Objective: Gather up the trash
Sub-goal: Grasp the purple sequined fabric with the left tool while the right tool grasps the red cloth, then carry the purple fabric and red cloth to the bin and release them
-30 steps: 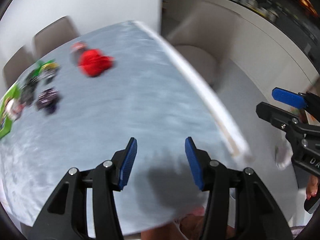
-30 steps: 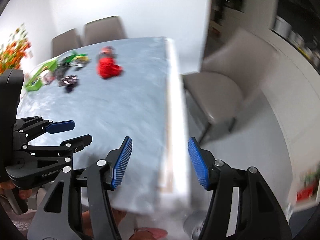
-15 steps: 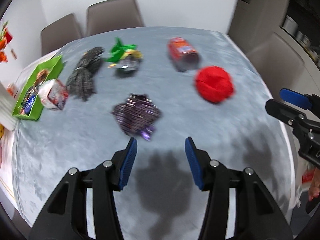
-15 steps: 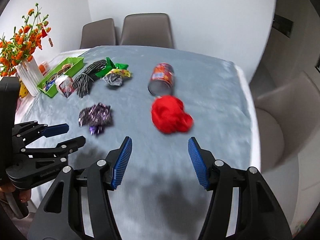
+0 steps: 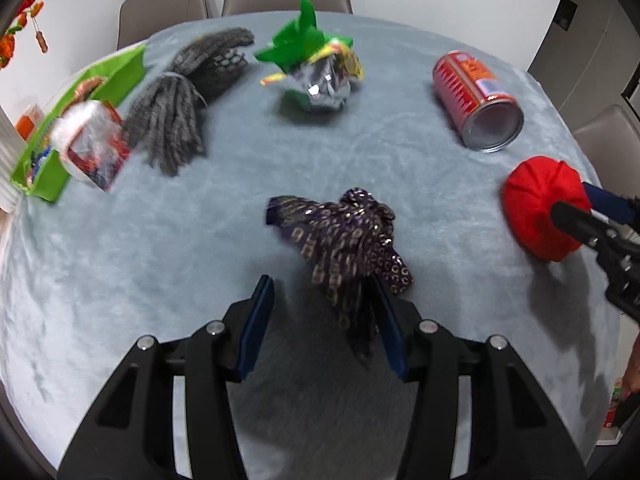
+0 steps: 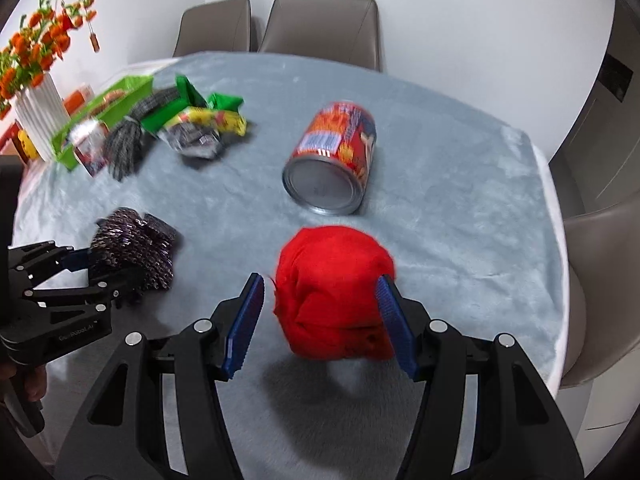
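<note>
A crumpled purple wrapper (image 5: 340,236) lies on the grey-blue tablecloth (image 5: 120,264). Its tail reaches between the blue pads of my left gripper (image 5: 324,320), close to the right pad. That gripper is open and also shows in the right wrist view (image 6: 96,276). A crumpled red ball (image 6: 332,292) sits between the pads of my right gripper (image 6: 322,320), which is open, with a gap at the left pad. Behind the ball, a red tin can (image 6: 332,160) lies on its side. In the left wrist view my right gripper (image 5: 576,204) is at the red ball (image 5: 536,208).
Farther back lie a green and silver wrapper (image 5: 316,64), a grey-black wrapper (image 5: 180,104) and a red-white packet (image 5: 92,140) leaning on a green tray (image 5: 124,68). A white vase (image 6: 36,120) of orange flowers stands at the left. Chairs (image 6: 320,28) ring the table; its edge runs at the right.
Both views swung from the table's edge and a chair onto the trash. Both grippers came down closer: the purple wrapper now lies between the left pads, the red ball between the right ones.
</note>
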`<state>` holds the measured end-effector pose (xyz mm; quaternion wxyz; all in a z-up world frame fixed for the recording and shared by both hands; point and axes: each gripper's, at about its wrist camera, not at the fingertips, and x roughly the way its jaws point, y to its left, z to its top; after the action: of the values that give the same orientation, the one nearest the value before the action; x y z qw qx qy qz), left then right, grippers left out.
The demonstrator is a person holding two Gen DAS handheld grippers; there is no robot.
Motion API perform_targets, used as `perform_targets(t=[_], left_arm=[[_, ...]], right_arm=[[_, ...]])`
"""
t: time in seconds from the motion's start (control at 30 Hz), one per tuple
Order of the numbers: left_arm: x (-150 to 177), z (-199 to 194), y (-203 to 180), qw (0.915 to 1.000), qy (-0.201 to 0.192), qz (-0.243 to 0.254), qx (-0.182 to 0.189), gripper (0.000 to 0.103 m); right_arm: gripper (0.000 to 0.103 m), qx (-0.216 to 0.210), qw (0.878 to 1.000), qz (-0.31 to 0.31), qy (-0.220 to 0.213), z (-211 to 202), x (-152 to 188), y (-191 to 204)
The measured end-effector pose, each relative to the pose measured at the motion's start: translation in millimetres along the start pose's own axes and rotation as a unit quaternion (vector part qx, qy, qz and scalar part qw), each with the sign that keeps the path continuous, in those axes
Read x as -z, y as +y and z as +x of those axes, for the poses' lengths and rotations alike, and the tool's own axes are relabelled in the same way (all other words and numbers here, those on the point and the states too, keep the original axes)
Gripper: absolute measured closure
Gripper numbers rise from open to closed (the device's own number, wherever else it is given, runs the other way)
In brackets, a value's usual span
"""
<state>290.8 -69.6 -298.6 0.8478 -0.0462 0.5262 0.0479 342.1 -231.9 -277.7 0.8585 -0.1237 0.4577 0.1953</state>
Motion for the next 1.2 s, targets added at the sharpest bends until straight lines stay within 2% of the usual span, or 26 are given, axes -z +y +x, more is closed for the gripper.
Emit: perform_targets(t=[0.23, 0.27, 0.33, 0.4, 0.5, 0.77, 1.2], left_arm=[[-1, 9, -16, 0.9998, -0.011, 0.010, -0.013, 0.052], [-3, 11, -16, 0.9998, -0.012, 0.008, -0.012, 0.054], [-5, 11, -17, 0.9999, -0.014, 0.007, -0.005, 0.060], [-6, 11, -20, 0.9998, -0.015, 0.010, 0.001, 0.080], [-8, 8, -27, 0.9998, -0.014, 0.016, 0.003, 0.088], [-2, -17, -29, 0.9993, -0.025, 0.021, 0.018, 0.090], [4, -37, -17, 0.9987, -0.042, 0.017, 0.025, 0.092]], right_arm=[[0.044, 0.009, 1.000, -0.010, -0.001, 17, 2, -8], [0.048, 0.009, 1.000, -0.011, -0.002, 17, 1, -8], [0.055, 0.006, 1.000, -0.012, -0.003, 18, -1, -8], [0.059, 0.002, 1.000, -0.012, 0.000, 17, -2, -9], [0.063, -0.001, 1.000, -0.012, 0.002, 14, -2, -9], [0.064, -0.014, 1.000, -0.009, 0.004, 1, 0, 0], [0.064, -0.016, 1.000, -0.005, -0.007, -14, -1, 14]])
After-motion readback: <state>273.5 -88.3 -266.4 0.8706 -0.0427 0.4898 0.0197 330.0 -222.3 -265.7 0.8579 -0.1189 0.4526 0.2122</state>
